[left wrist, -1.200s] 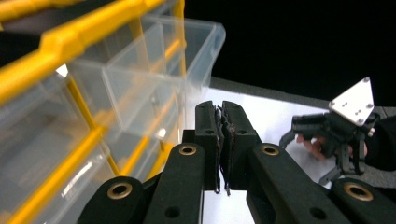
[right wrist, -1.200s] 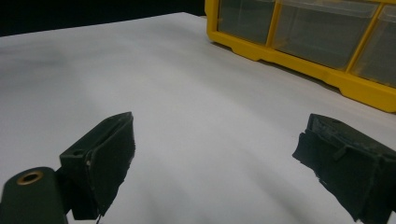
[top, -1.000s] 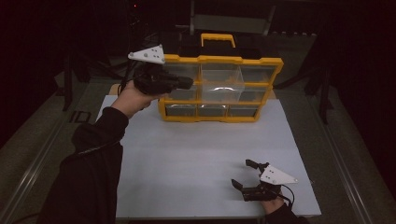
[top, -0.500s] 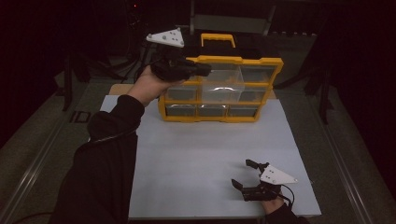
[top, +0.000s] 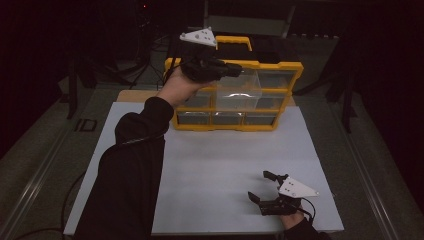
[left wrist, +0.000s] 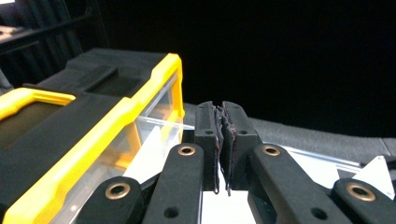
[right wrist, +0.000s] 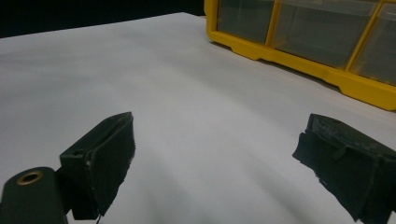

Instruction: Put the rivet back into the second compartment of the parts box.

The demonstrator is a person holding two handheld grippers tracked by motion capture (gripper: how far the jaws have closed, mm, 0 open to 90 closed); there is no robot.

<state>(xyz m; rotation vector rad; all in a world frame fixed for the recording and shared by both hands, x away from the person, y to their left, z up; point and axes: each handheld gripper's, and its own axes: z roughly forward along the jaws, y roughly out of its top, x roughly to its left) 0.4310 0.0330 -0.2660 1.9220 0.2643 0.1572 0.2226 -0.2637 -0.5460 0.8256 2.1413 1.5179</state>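
The left gripper, jaws pressed together on nothing, is up at the far side right by the top left of the yellow box, which runs left to right, while the right gripper sits wide open, near, well apart from it.

The high view looks forward and down across the bench, while both close tong-mounted views share the yellow organizer.

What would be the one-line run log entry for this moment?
left claw: shut, raised at yellow drawer organizer top | right claw: open, over white mat, holding nothing
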